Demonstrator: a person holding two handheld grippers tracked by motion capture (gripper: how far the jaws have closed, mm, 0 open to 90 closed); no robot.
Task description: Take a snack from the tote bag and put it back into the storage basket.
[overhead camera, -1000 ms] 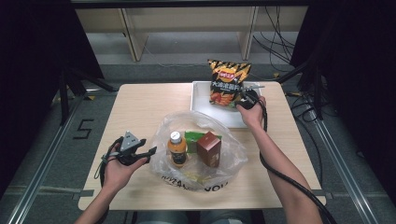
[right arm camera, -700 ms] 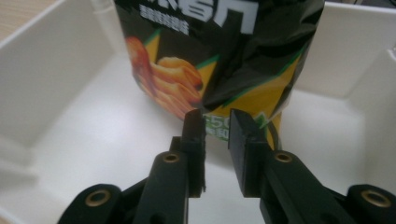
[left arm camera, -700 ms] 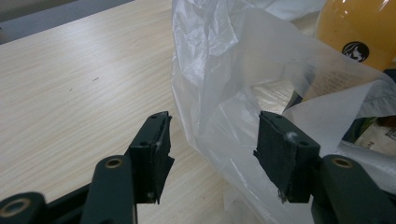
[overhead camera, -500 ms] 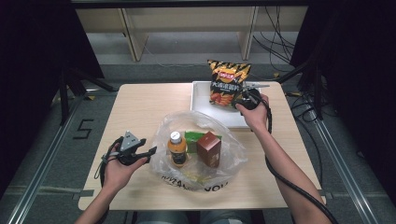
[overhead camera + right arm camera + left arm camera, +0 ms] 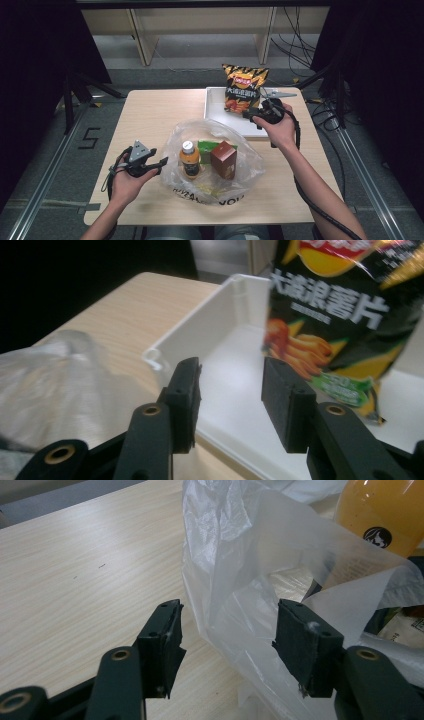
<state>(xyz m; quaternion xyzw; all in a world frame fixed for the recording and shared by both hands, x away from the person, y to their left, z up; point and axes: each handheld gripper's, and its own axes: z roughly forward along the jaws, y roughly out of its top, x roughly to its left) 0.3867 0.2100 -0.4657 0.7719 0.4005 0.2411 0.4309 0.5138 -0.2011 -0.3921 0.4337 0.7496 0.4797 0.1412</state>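
An orange-and-black chip bag [image 5: 244, 90] [image 5: 340, 315] stands upright in a white tray [image 5: 215, 105] [image 5: 200, 335] at the table's far right. My right gripper [image 5: 251, 117] [image 5: 227, 375] hovers just in front of it at the tray's near edge. Its jaws have just been opening and nothing is between them. A clear plastic bag [image 5: 215, 165] [image 5: 235, 555] in the middle of the table holds an orange bottle [image 5: 190, 159] [image 5: 385, 515], a brown box [image 5: 223, 159] and a green packet [image 5: 206, 147]. My left gripper [image 5: 161, 163] [image 5: 230, 610] is open at the bag's left edge, with loose film between its pads.
The wooden table [image 5: 150, 115] has bare room at its left and far left. Black cables [image 5: 300, 190] trail from the right hand along the forearm. Dark curtains and stands flank the table, and shelving stands beyond its far edge.
My right gripper has drawn back from the chip bag toward the tray's near edge and risen, with its jaws now apart. The bag stays standing in the tray. The left hand has not moved.
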